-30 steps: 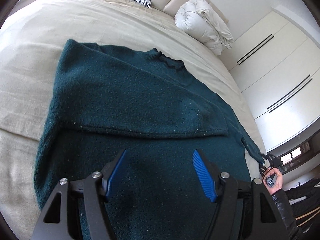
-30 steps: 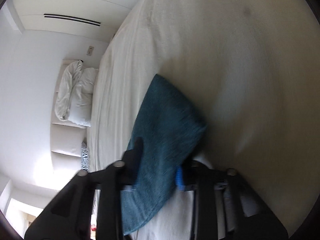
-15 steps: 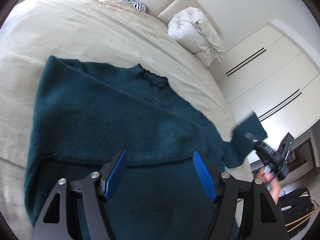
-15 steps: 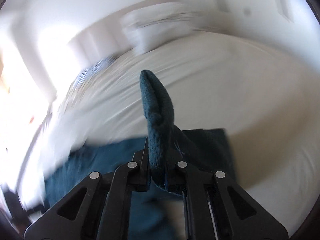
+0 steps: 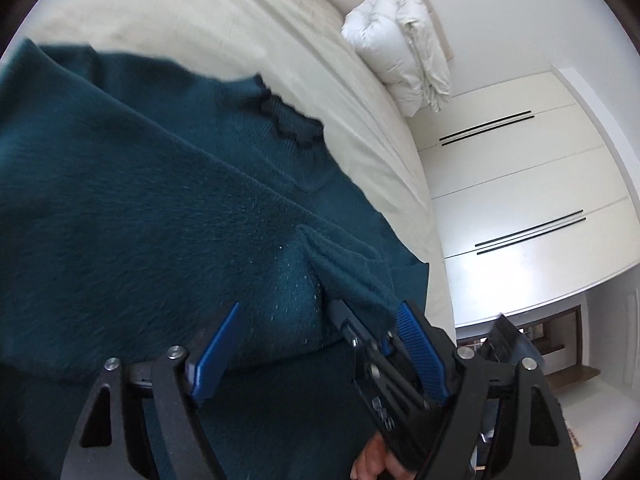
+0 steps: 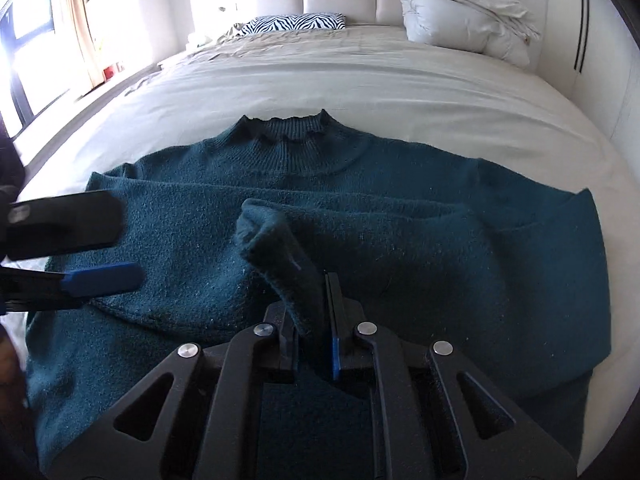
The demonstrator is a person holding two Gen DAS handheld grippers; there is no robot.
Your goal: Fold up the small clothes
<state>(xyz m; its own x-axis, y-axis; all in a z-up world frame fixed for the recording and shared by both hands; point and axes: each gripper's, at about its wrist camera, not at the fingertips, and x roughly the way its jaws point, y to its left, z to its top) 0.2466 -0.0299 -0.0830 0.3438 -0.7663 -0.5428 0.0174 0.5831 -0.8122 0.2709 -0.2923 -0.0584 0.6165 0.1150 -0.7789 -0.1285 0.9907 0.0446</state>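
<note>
A dark teal sweater (image 6: 400, 240) lies flat on the bed, collar (image 6: 288, 132) at the far side, one sleeve folded across its chest. My right gripper (image 6: 316, 320) is shut on the cuff of the other sleeve (image 6: 276, 248) and holds it over the middle of the sweater. In the left wrist view the sweater (image 5: 140, 200) fills the left half. My left gripper (image 5: 316, 344) is open and empty just above it. The right gripper (image 5: 372, 348) with the cuff (image 5: 348, 276) sits between its blue pads (image 5: 216, 352).
The beige bed sheet (image 6: 360, 80) extends all around the sweater. A rolled white duvet (image 6: 460, 12) and a zebra pillow (image 6: 296, 22) lie by the headboard. White wardrobe doors (image 5: 520, 200) stand beyond the bed's right edge.
My right gripper has carried the sleeve cuff from the bed's edge up and over onto the sweater's middle. My left gripper has drifted closer above the sweater and stays open.
</note>
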